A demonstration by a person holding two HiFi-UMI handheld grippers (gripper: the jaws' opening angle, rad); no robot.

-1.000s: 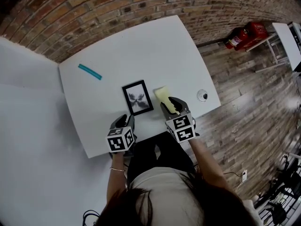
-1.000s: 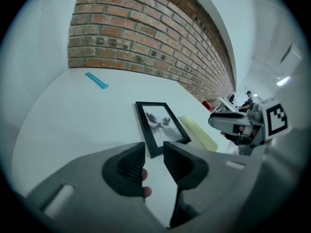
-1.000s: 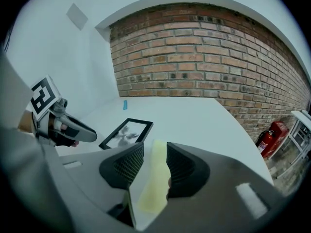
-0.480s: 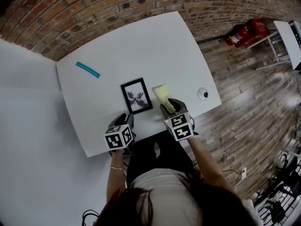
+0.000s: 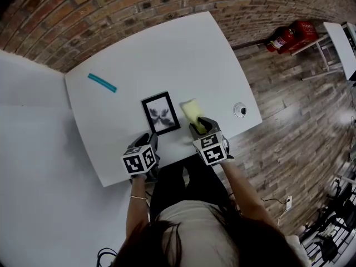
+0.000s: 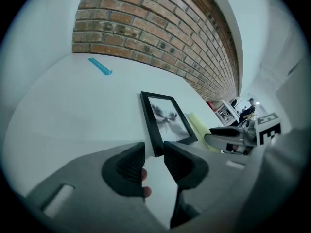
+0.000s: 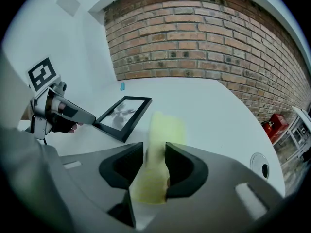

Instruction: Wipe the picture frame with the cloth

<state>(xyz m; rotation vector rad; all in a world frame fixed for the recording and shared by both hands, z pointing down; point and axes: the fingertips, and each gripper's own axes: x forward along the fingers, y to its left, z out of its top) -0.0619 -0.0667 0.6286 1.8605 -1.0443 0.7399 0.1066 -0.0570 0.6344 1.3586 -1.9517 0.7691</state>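
Note:
The black picture frame (image 5: 161, 113) lies flat on the white table (image 5: 167, 49), showing a dark moth-like print. A pale yellow cloth (image 5: 191, 112) lies just right of it. My right gripper (image 5: 199, 127) sits low over the cloth's near end. In the right gripper view its jaws (image 7: 155, 165) stand apart, with the cloth (image 7: 164, 127) showing in the gap and running under them. My left gripper (image 5: 147, 143) is open near the table's front edge. In the left gripper view the frame's near corner (image 6: 156, 147) is just beyond its fingertips (image 6: 154, 158), with nothing between them.
A teal strip (image 5: 102, 83) lies at the table's far left. A round cable port (image 5: 240, 111) sits near the right edge. A brick wall runs behind the table. A red fire extinguisher (image 5: 289, 38) lies on the wooden floor to the right.
My right gripper has sunk toward the table over the cloth's near end. The left gripper has barely shifted. Frame and cloth lie where they were.

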